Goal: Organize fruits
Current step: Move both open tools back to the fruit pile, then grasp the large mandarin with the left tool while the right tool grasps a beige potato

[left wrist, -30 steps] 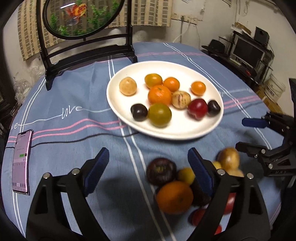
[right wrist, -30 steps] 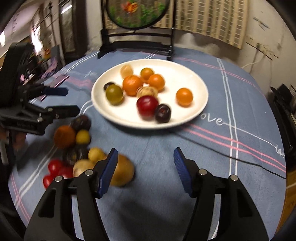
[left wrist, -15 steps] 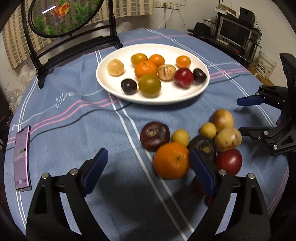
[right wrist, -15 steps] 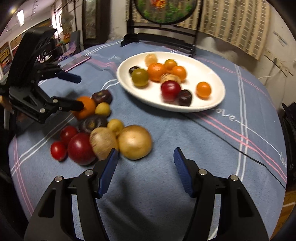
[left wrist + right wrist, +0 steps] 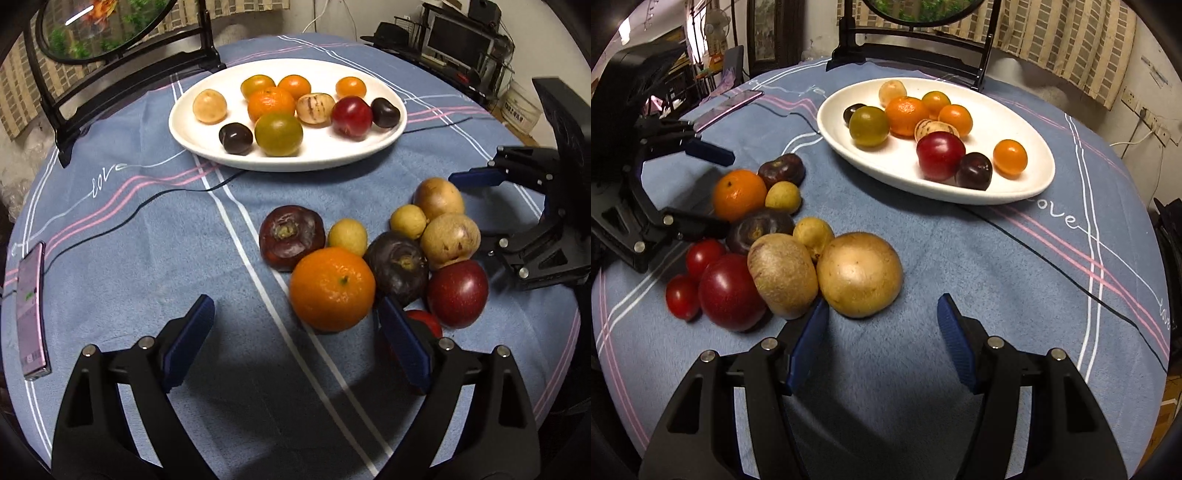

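Rolling is the big worry on the round table with the blue striped cloth (image 5: 155, 236). The big white oval plate (image 5: 207, 142) already holds ten small round fruits, and the rest sit in one tight pile on the cloth, touching each other. If one tool pushes into that pile, the round fruits may bump, roll apart, and maybe go off the table edge.

The left tool (image 5: 295, 343) has its blue pads wide apart, with nothing between them. Its right-hand pad sits just beside the big orange tangerine (image 5: 332, 288) and hides part of a small red tomato (image 5: 424, 321); that pad might nudge them when it comes down.

The right tool (image 5: 882, 336) is about half open and holds nothing. Its pads sit just in front of the big round tan fruit (image 5: 860, 275). That fruit looks wider than the gap, so the pads might shove it instead of gripping it.
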